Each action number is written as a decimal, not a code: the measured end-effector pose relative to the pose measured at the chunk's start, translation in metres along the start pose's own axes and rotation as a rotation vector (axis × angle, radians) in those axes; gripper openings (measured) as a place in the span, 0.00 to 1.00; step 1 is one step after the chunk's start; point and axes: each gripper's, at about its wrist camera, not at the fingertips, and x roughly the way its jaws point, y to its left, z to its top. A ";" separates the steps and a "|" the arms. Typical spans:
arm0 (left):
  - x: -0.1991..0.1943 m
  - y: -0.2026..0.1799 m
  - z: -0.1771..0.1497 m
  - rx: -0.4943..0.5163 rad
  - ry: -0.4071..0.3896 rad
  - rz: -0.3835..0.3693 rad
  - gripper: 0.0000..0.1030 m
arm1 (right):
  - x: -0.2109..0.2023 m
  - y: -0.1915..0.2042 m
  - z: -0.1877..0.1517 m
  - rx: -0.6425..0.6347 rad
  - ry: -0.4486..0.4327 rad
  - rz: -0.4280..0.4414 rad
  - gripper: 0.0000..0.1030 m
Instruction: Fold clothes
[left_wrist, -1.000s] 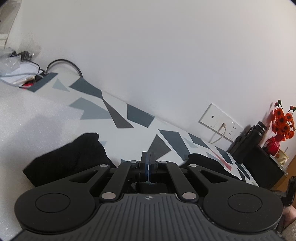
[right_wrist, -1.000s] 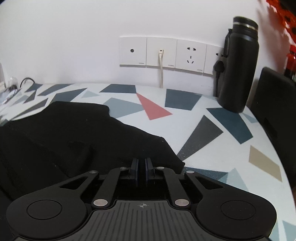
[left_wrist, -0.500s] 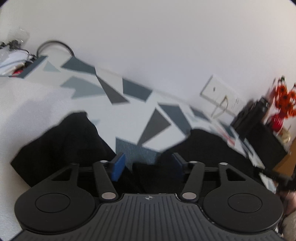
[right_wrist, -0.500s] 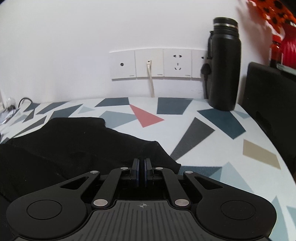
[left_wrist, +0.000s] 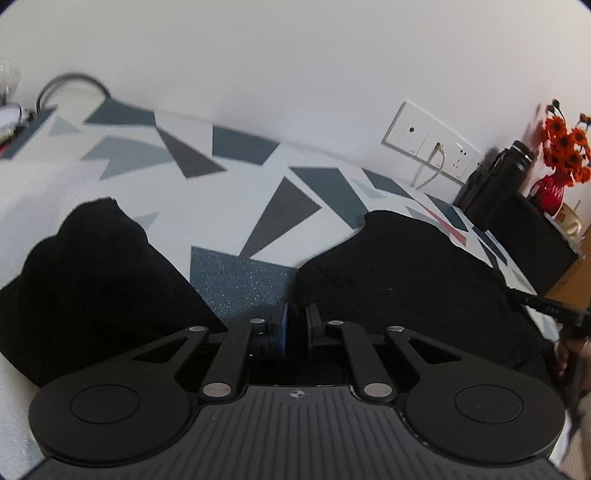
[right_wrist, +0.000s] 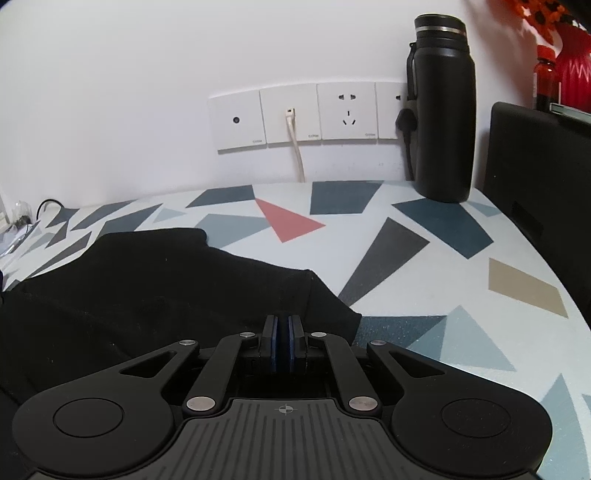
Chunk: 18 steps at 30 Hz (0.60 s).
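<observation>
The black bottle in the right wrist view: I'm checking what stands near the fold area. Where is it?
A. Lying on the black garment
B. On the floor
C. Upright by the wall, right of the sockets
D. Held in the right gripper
C: the black bottle stands upright on the table against the wall, just right of the sockets, well clear of the black garment.

Right gripper (right_wrist: 283, 334) low over black garment (right_wrist: 159, 280); blue pads pressed nearly together on a fold of cloth at its near edge. Garment lies on patterned tabletop (right_wrist: 424, 258) (triangles in grey, teal, red). Black bottle (right_wrist: 441, 110) upright by wall sockets (right_wrist: 314, 112); white cable (right_wrist: 297, 147) plugged in.
</observation>
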 end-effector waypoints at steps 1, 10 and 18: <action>-0.003 -0.002 -0.001 -0.001 -0.021 -0.001 0.07 | -0.001 0.001 0.000 -0.006 -0.005 -0.003 0.04; -0.031 -0.009 0.011 -0.006 -0.126 -0.052 0.07 | -0.021 -0.003 0.020 0.048 -0.141 -0.012 0.03; -0.002 0.012 0.008 -0.030 -0.032 -0.025 0.12 | 0.015 0.004 0.025 -0.025 -0.052 -0.085 0.03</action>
